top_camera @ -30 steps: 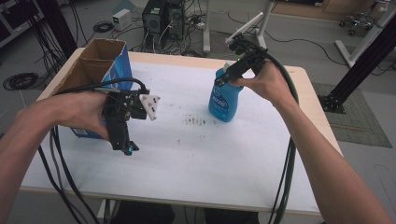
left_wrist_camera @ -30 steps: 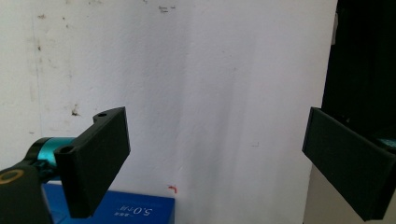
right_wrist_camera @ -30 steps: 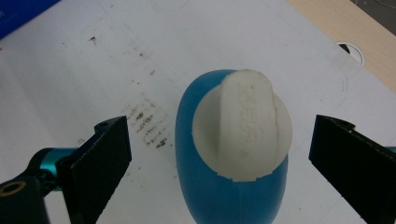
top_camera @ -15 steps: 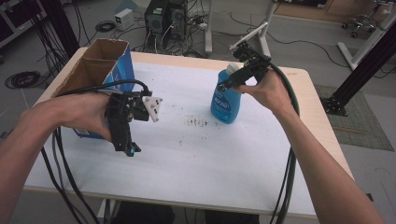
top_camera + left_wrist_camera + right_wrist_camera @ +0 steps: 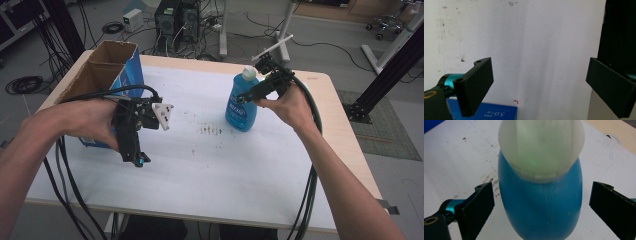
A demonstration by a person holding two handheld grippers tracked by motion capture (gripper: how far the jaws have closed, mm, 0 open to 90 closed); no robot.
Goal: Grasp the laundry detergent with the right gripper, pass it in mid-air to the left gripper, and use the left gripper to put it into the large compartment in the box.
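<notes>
White worktop (image 5: 210,170): right gripper (image 5: 541,202), jaws apart, is straddling the blue bottle (image 5: 541,215); closing comes next; left gripper (image 5: 539,82) is waiting open

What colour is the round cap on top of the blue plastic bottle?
White. The round cap on the blue plastic bottle shows best in the right gripper view.

A grey floor (image 5: 320,35) runs behind the wooden-edged table (image 5: 340,125), whose top carries a white, speckled sheet (image 5: 210,165). Computer towers (image 5: 175,17) stand among tangled black cables (image 5: 22,82). A white stand's legs (image 5: 285,30) rise nearby; dark frame posts (image 5: 395,65) flank the right. Light seems dim and even.
</notes>
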